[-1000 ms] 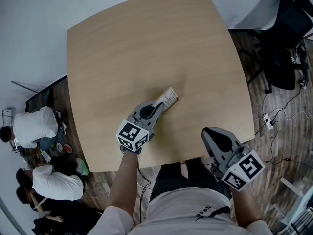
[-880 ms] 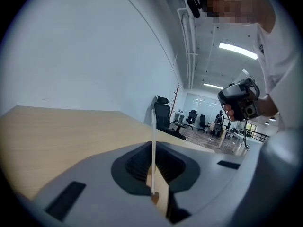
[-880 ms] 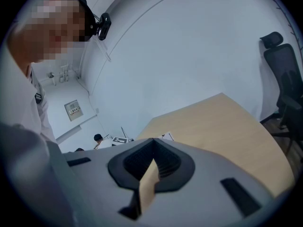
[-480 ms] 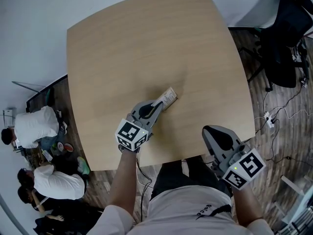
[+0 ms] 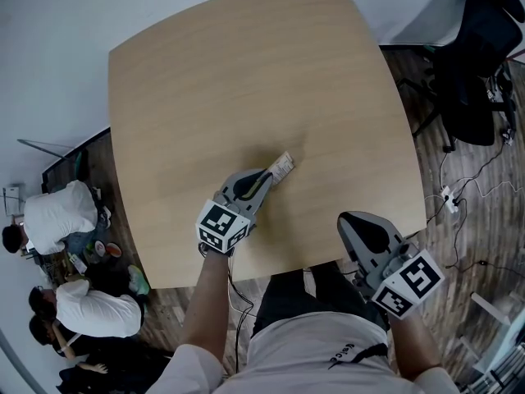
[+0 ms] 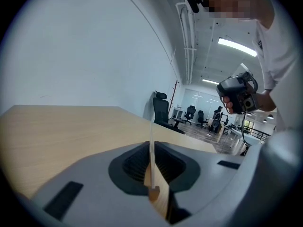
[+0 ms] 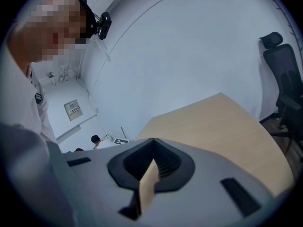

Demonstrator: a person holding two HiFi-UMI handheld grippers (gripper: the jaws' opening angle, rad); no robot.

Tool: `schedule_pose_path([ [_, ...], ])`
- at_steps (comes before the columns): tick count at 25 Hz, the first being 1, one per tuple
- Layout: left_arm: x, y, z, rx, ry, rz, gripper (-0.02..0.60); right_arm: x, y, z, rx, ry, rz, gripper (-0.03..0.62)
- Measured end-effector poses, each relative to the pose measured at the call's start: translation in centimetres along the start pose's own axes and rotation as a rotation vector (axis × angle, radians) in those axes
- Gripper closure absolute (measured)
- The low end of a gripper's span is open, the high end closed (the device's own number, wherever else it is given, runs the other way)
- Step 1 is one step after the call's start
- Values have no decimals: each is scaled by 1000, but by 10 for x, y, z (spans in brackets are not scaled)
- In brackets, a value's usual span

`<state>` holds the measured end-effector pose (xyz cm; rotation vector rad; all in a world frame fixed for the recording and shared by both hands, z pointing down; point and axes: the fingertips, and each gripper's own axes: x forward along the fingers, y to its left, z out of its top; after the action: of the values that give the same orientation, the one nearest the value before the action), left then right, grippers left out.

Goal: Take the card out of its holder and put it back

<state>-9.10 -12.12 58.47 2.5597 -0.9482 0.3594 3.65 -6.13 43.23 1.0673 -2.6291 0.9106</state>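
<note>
A small pale card (image 5: 282, 167) with print on it sticks out past my left gripper (image 5: 269, 176) over the middle of the wooden table (image 5: 246, 72). In the left gripper view the card (image 6: 151, 141) stands edge-on as a thin white strip, with my left gripper (image 6: 151, 150) shut on it. I cannot tell whether a holder is around it. My right gripper (image 5: 354, 220) hovers at the table's near edge, to the right. Its jaws meet in the right gripper view (image 7: 152, 143), with nothing between them.
A black office chair (image 5: 476, 72) stands off the table's right side, with cables (image 5: 455, 195) on the wooden floor. People (image 5: 61, 212) sit on the floor at the left. The person's legs (image 5: 312, 302) are against the near edge.
The card in my left gripper shows a little narrower than a second ago, as if turned slightly. Both grippers stay in nearly the same places.
</note>
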Motion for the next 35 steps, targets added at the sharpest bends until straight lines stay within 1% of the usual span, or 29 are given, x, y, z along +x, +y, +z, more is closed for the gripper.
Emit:
schedule_pose_path([
  [4, 1, 0, -1, -15, -7, -10, 547, 0, 0, -1, 2, 4, -2, 582],
  [6, -1, -2, 1, -22, -14, -12, 526, -1, 0, -3, 3, 5, 1, 582],
  [14, -26, -8, 24, -43, -71, 38, 522, -5, 7, -2, -8, -8, 29, 582],
  [20, -50, -29, 64, -32, -122, 58, 522, -12, 18, 13, -40, -22, 55, 582],
  [25, -73, -60, 108, -63, -219, 48, 525, -16, 29, 32, -91, -42, 82, 582],
  [28, -83, -84, 129, -70, -258, 46, 542, -19, 36, 42, -126, -56, 95, 582],
  [30, -89, -99, 141, -71, -275, 57, 546, -22, 40, 48, -145, -63, 100, 582],
  [33, -103, -118, 161, -105, -320, 79, 546, -28, 47, 58, -163, -78, 108, 582],
  [35, -113, -128, 174, -114, -346, 97, 548, -31, 51, 61, -173, -88, 123, 582],
])
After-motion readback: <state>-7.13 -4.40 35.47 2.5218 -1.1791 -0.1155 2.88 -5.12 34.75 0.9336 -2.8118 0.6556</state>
